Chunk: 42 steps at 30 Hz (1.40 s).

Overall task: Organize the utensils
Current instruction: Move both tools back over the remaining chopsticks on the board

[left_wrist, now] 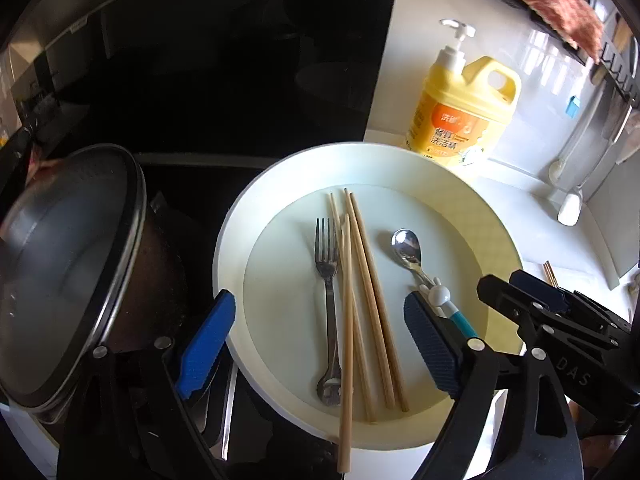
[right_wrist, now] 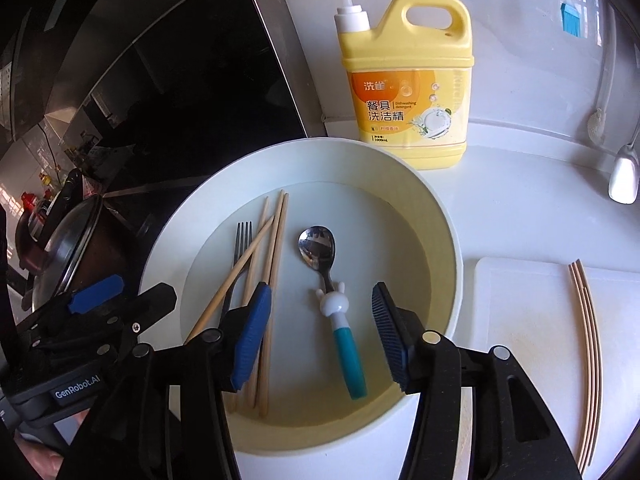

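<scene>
Both jaws of our left gripper (left_wrist: 320,346) stand spread wide and empty above the white basin (left_wrist: 232,248), seen from the left wrist. Between them lie the fork (left_wrist: 328,304) and the chopsticks (left_wrist: 366,300), lengthwise along the fingers; one stick pokes over the near rim. Our right-hand blue pad touches or overlaps the teal handle of the rabbit spoon (left_wrist: 412,260), whose bowl lies further out. Our right gripper (left_wrist: 524,288) sits just beside the basin's right rim. A lidded pot (left_wrist: 68,264) stands left of the basin, a yellow detergent bottle (left_wrist: 464,112) beyond it on the table (left_wrist: 516,200).

From the right wrist, our right gripper (right_wrist: 322,336) is likewise spread and holding nothing. The rabbit spoon (right_wrist: 332,296) lies squarely between its jaws, handle toward us, bowl away. The chopsticks (right_wrist: 274,264) and fork (right_wrist: 240,248) lie at the left jaw, partly under its pad. More chopsticks (right_wrist: 588,360) rest on a white cutting board (right_wrist: 528,320) to the right.
</scene>
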Motion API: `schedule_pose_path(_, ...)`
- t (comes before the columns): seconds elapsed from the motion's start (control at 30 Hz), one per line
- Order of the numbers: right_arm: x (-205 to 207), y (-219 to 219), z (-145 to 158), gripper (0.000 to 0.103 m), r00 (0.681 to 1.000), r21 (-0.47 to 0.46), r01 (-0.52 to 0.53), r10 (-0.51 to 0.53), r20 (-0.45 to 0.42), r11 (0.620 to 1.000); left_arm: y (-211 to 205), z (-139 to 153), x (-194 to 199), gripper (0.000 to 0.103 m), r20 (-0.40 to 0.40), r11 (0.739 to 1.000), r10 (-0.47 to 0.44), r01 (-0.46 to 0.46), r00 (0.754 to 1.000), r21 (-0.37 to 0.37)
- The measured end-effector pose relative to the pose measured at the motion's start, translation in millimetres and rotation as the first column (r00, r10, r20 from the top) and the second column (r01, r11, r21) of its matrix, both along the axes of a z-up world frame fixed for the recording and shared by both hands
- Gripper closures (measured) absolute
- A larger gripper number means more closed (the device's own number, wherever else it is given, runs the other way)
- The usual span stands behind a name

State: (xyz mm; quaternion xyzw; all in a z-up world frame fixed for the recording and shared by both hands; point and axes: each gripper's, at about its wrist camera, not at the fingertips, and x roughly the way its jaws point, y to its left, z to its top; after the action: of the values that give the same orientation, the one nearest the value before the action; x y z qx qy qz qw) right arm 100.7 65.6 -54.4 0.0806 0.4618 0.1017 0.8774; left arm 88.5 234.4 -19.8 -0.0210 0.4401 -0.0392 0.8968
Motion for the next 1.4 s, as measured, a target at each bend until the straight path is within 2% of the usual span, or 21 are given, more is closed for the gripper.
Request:
schedule_pose_path(0.17,-16.4,-8.4,4.6,0.052,1.000,0.013,0.026,-0.026,-0.014,1.000,-2.3,5.3,-7.3,0.018,-0.003,1.000,-0.009,0.009,1.000,-0.021)
schedule_pose_path(0.37,-41.7,-18.3,9.4,0.051,0.998,-0.002,0.053,-0.053,-0.019,0.999,-10.9,11.3,-18.9,0.018,-0.003,0.999,-0.052,0.052,0.999,-0.012)
schedule_pose_path(0.73,-95.7,-56.6,10.0,0.050,0.980,-0.030,0.199,-0.200,-0.003,0.979,-43.8,11.4,-45.1,0.016,0.007,0.976,-0.217,0.217,0.976,0.009)
schedule_pose_path(0.93,-132.6,-96.4,13.6,0.049,0.953,-0.051,0.303,-0.304,-0.010,0.952,-77.2,14.4,-56.4,0.016,0.021,0.952,-0.304,0.304,0.952,0.017)
schedule_pose_path(1.13,-163.0,-147.2,17.1,0.049,0.914,-0.083,0.404,-0.406,-0.008,0.911,-115.2,15.3,-66.1,0.015,0.024,0.936,-0.350,0.351,0.936,-0.014)
schedule_pose_path(1.3,-183.9,-191.9,17.8,0.048,0.892,-0.095,0.449,-0.452,-0.010,0.888,-153.7,16.7,-78.5,0.015,0.028,0.934,-0.356,0.357,0.934,-0.028)
schedule_pose_path(1.4,-194.5,-219.2,16.0,0.047,0.895,-0.096,0.444,-0.447,-0.005,0.891,-177.9,14.9,-86.5,0.015,0.036,0.942,-0.334,0.336,0.942,-0.029)
